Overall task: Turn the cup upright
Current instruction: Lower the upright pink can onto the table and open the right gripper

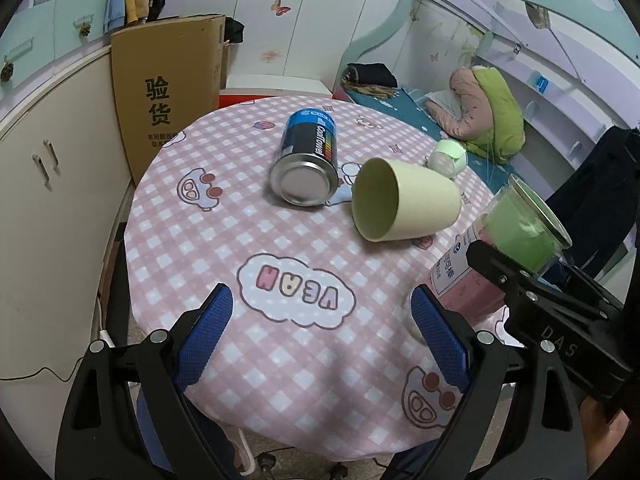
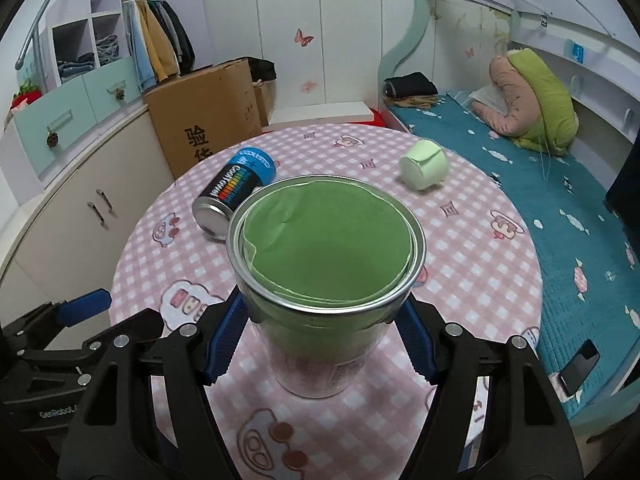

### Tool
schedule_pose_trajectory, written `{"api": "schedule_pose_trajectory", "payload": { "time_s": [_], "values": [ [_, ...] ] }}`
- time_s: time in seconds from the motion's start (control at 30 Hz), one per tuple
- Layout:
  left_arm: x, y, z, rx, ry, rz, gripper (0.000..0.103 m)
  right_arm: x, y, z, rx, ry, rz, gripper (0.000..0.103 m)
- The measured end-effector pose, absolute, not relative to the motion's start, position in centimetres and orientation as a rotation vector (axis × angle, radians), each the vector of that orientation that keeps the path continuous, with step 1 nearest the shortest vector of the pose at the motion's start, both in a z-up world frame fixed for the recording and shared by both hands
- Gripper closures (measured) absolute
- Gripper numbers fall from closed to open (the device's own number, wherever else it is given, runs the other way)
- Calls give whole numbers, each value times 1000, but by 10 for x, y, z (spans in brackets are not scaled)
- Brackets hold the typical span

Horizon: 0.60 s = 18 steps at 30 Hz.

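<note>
A clear cup with a green paper lining stands nearly upright between my right gripper's blue pads, which are shut on its lower body just above the table. In the left wrist view the same cup shows at the right, tilted, with the right gripper's black finger across it. A pale yellow cup lies on its side, mouth facing me. My left gripper is open and empty over the near part of the table.
A blue and black can lies on its side at the table's middle, also in the right wrist view. A small pale green cup lies on its side at the far right. A cardboard box and cabinets stand left; a bed is on the right.
</note>
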<state>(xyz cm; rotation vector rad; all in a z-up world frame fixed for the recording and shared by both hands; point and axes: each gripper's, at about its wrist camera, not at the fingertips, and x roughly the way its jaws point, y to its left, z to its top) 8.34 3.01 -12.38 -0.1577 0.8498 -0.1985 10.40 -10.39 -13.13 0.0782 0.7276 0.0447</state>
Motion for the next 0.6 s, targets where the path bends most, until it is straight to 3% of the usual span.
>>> {"api": "schedule_pose_trajectory", "payload": {
  "time_s": [0.17, 0.6],
  "values": [
    [76, 27, -123, -152, 846, -167, 16, 95, -104, -130, 92, 712, 73, 31],
    [45, 34, -92, -153, 747, -121, 16, 59, -113, -105, 91, 617, 83, 11]
  ]
}}
